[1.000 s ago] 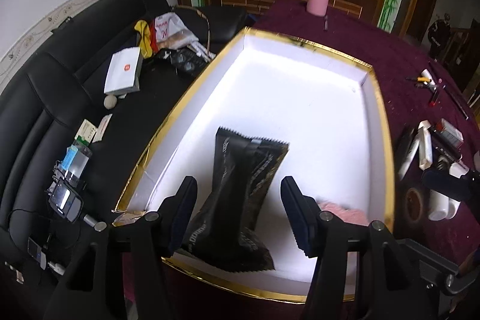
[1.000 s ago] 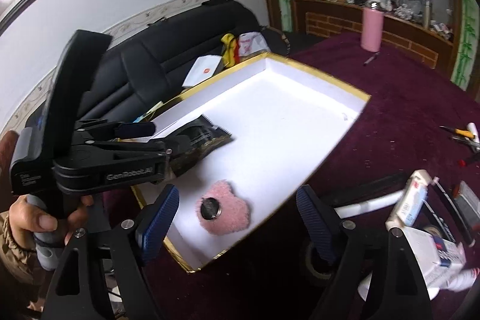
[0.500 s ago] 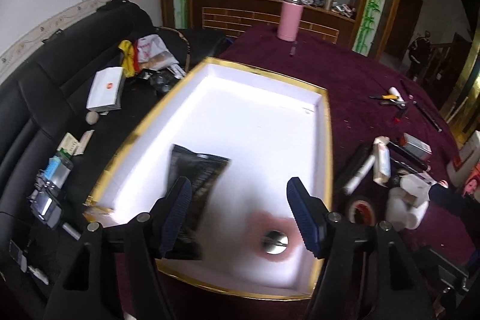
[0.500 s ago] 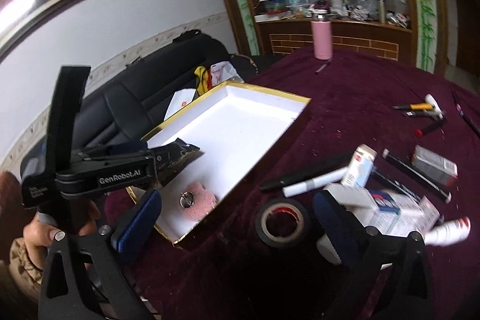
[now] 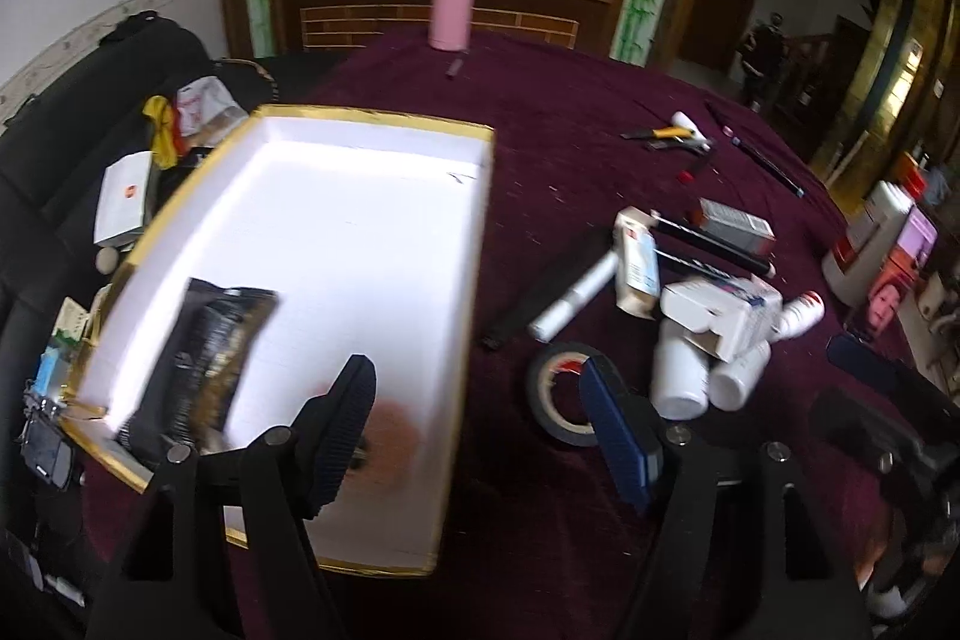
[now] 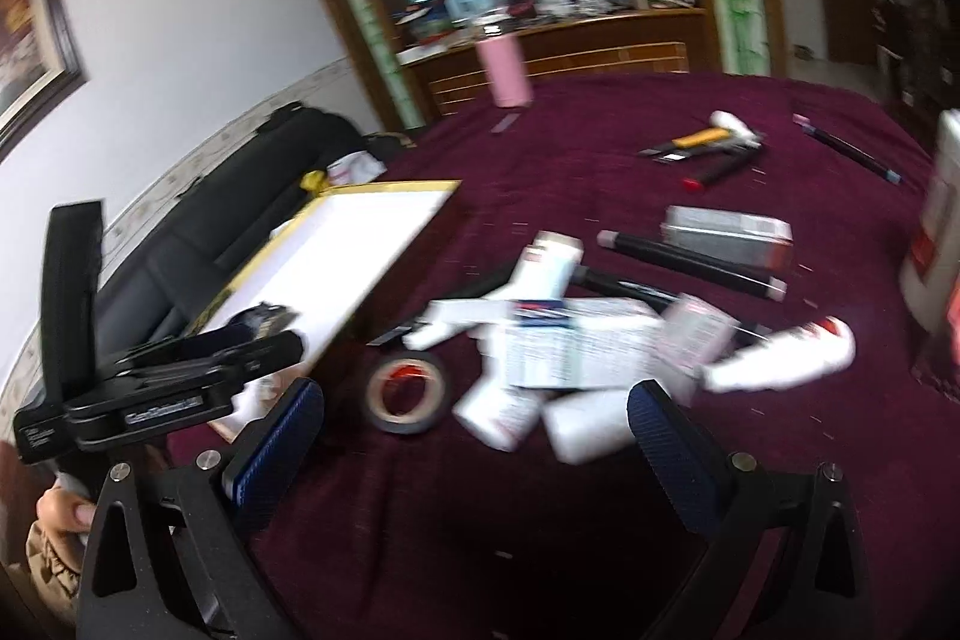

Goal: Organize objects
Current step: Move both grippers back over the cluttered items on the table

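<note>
Now the right tongs (image 6: 474, 436) are held wide and empty over white bottles (image 6: 585, 433) at lower centre; the left tongs (image 5: 480, 424), jaws just opened, are empty, farther off beside the white box (image 5: 474, 244).

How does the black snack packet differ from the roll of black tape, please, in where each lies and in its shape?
The black snack packet lies inside the white gold-rimmed box; the roll of black tape lies outside it on the maroon tablecloth, beside the box. The packet is a flat, long pouch; the tape is a ring with an open, pale-lined core. Both are black, both lie flat, and neither gripper touches them.
</note>
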Demonstrator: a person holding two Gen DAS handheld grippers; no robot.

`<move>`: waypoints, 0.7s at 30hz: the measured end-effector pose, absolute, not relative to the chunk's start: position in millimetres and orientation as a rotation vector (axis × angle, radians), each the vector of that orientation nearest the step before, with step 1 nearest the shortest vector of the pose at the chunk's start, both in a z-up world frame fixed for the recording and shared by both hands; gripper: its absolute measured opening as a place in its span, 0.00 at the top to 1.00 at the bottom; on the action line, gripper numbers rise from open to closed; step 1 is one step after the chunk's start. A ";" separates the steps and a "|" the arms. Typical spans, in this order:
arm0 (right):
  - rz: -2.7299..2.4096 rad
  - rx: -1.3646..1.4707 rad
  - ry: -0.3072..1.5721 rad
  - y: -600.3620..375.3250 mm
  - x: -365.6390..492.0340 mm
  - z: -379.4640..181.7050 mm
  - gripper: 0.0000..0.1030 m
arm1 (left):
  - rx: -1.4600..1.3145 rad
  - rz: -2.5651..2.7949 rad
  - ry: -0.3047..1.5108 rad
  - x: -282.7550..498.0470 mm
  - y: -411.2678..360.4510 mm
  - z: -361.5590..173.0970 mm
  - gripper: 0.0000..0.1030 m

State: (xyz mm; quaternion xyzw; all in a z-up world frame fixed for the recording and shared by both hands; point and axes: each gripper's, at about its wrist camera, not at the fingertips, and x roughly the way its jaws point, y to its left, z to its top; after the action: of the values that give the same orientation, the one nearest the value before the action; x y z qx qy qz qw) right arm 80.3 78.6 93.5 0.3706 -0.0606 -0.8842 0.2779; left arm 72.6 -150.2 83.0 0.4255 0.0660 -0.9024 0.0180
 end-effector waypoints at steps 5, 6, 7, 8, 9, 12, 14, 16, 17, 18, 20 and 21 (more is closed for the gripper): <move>-2.475 1.045 -0.222 112.0 73.0 83.1 0.00 | 1.383 -2.837 0.175 69.9 -133.0 76.8 0.32; -2.482 1.055 -0.238 116.3 71.3 81.6 0.00 | 1.390 -2.842 0.168 69.2 -130.0 76.0 0.32; -2.489 1.064 -0.251 119.8 69.6 80.0 0.00 | 1.395 -2.846 0.163 68.8 -127.6 75.6 0.32; -2.496 1.073 -0.264 123.1 68.2 78.6 0.00 | 1.401 -2.852 0.159 68.1 -125.2 75.6 0.32; -2.502 1.080 -0.276 126.9 66.9 77.1 0.00 | 1.404 -2.856 0.159 67.8 -124.3 75.7 0.32; -2.512 1.092 -0.296 133.8 64.8 74.0 0.00 | 1.428 -2.868 0.160 66.1 -118.5 75.2 0.32; -2.512 1.097 -0.298 136.0 64.5 72.0 0.00 | 1.445 -2.874 0.154 64.6 -114.1 74.2 0.32; -2.520 1.098 -0.290 136.7 65.3 71.5 0.00 | 1.463 -2.882 0.142 63.0 -107.3 72.1 0.32; -2.527 1.097 -0.283 137.4 65.8 71.2 0.00 | 1.471 -2.885 0.138 62.8 -104.5 71.1 0.32; -2.537 1.097 -0.276 137.8 66.2 70.1 0.00 | 1.479 -2.886 0.134 62.0 -101.9 70.0 0.32; -2.553 1.100 -0.269 140.3 66.4 69.0 0.00 | 1.503 -2.886 0.130 61.4 -95.4 66.4 0.32; -2.563 1.101 -0.270 142.3 66.6 68.8 0.00 | 1.516 -2.885 0.132 61.3 -93.0 64.7 0.32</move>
State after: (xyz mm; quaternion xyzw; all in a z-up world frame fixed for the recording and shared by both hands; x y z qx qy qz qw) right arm 66.6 142.3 68.8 0.3872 -0.0948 -0.9014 0.1688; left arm 61.3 -93.0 64.7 0.4640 0.0405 -0.8829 -0.0600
